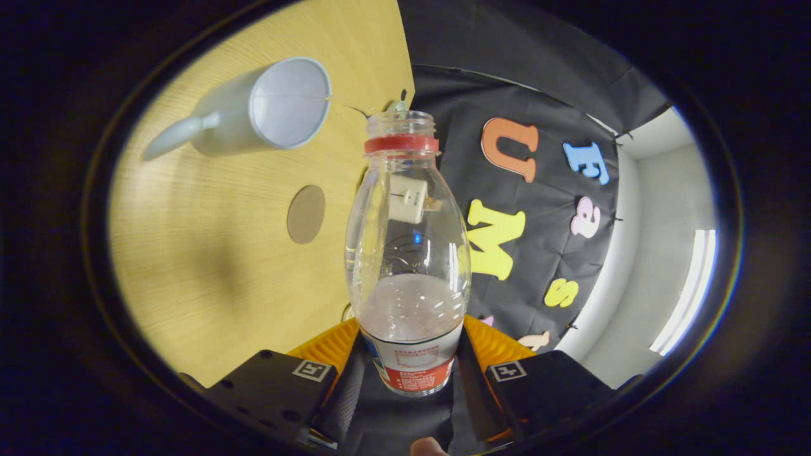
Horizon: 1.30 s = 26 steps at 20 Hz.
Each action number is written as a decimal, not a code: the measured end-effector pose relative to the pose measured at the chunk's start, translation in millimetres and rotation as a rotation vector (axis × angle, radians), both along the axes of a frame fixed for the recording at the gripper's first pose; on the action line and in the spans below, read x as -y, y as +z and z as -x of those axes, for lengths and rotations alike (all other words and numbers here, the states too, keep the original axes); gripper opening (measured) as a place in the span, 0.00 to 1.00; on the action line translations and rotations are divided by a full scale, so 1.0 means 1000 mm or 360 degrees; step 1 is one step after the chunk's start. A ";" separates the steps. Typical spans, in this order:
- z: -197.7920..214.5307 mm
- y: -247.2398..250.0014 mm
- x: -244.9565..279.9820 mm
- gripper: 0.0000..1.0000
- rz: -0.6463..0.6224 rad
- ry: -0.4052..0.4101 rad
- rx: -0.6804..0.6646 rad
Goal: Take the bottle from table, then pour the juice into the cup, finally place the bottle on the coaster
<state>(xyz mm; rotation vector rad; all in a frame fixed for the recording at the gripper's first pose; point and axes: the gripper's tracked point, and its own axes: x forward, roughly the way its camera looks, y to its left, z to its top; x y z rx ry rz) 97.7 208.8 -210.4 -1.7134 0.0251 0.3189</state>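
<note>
Gripping the bottle (407,253) between both fingers, the claw (408,361) holds it.

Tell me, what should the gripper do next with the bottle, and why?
Probably carry the bottle toward the cup. The gripper is shut on the bottle, cap off, liquid still low inside, and its mouth sits beside the cup, not over it. The coaster comes later.

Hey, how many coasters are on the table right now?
1. The round coaster lies on the wooden table, beside the held bottle and nearer than the cup. The bottle could hide another.
</note>
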 end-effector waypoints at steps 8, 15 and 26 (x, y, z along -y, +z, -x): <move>0.000 0.005 -0.005 0.76 0.0030 0.0028 0.0012; -0.001 0.008 -0.001 0.76 0.0080 0.0032 0.0018; 0.003 0.013 -0.003 0.76 0.0138 0.0026 0.0009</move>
